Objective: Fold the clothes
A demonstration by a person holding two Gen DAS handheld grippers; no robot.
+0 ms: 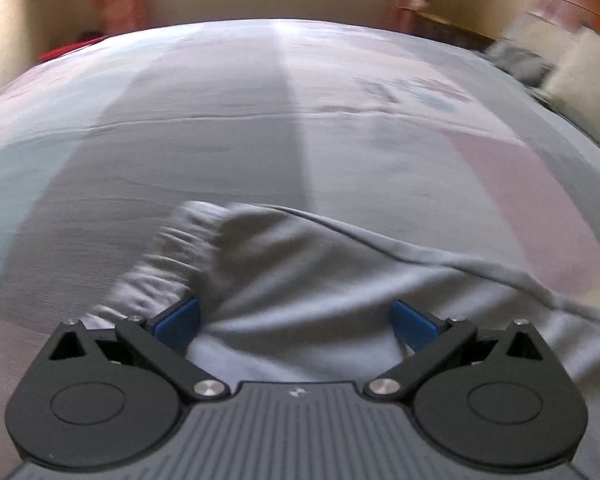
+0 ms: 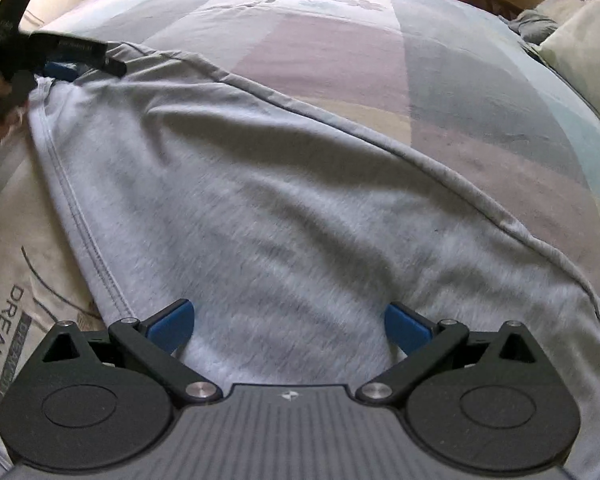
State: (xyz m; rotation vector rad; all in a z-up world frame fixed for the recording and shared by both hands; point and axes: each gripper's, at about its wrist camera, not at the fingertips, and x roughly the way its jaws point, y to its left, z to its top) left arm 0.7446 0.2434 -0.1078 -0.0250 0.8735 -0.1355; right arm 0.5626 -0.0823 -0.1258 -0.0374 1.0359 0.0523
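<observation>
Garment (image 2: 284, 208) between both grippers' parted jaws.

"DREAMCIT", cut off, printed on the bedsheet (image 2: 8, 320); other print unreadable.

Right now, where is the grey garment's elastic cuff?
In the left wrist view the elastic cuff lies on the bedsheet, just ahead-left of the open left gripper.
</observation>
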